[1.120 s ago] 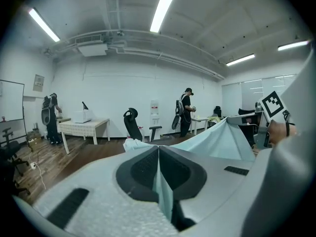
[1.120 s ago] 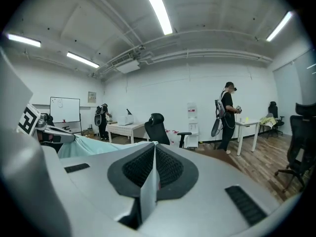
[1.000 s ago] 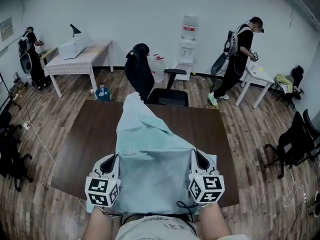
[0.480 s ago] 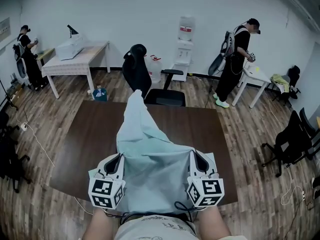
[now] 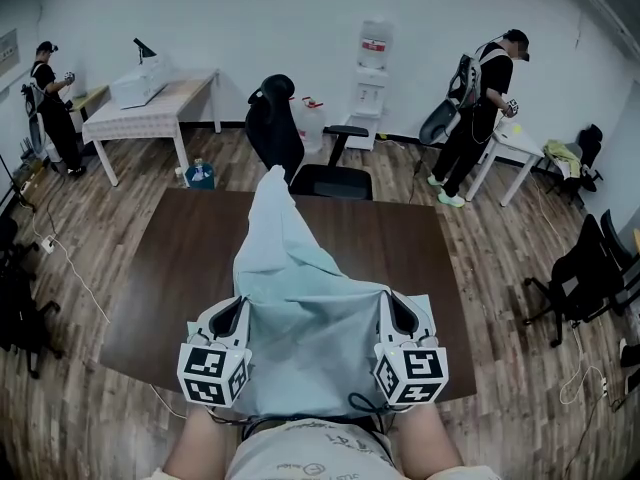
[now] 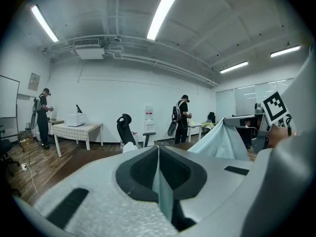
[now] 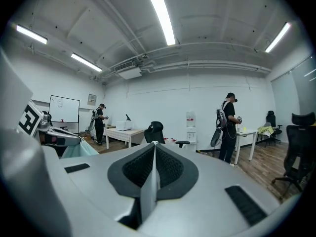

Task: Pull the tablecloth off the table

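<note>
Both ends of the pale blue tablecloth's (image 5: 300,313) near edge are pinched. My left gripper (image 5: 232,316) is closed on the left corner and my right gripper (image 5: 396,313) on the right, with a thin fold of cloth between each pair of jaws. The cloth is bunched into a narrow strip running toward the far edge of the dark brown table (image 5: 165,268), which is bare on either side. A black office chair (image 5: 285,148) stands just beyond.
</note>
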Available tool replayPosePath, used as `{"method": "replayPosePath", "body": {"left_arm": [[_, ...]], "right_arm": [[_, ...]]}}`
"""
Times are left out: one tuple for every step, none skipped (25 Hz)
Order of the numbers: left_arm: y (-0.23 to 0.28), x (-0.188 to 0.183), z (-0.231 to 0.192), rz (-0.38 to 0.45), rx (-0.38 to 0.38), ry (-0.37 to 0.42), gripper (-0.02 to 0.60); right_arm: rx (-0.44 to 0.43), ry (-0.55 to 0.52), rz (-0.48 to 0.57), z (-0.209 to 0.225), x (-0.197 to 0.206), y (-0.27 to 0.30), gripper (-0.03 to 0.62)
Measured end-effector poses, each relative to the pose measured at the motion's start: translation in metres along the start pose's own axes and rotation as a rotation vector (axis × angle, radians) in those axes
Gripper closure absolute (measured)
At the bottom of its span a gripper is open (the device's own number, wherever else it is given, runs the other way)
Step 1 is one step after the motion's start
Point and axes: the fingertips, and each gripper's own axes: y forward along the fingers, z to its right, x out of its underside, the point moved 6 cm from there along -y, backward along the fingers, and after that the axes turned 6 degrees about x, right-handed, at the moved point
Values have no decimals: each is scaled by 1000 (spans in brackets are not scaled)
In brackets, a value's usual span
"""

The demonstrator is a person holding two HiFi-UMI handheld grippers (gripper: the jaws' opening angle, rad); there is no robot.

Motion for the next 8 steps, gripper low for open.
{"method": "replayPosePath", "body": {"left_arm": [[0, 1, -1, -1, 0, -4, 571], [-1, 1, -2, -1, -2, -7, 571], [-1, 1, -2, -1, -3, -9, 571], [-1, 1, -2, -2, -5, -10, 571], [-1, 1, -2, -2, -5, -11, 571], [-1, 1, -2, -2, -5, -11, 571], [0, 1, -1, -1, -5, -11, 571], [0, 2, -1, -1, -5, -12, 571]], "right_arm": [[-3, -1, -2, -1, 0, 0, 582], [-6, 0, -4, -1, 0, 1, 580], [-8, 0, -5, -1, 0, 1, 580], [-10, 1, -6, -1, -1, 1, 580], [-12, 1, -7, -1, -1, 1, 580], [-13, 1, -7, -1, -1, 1, 580], [-14, 0, -7, -1, -1, 1, 580], [-15, -1, -6, -1, -1, 1, 580]]}}
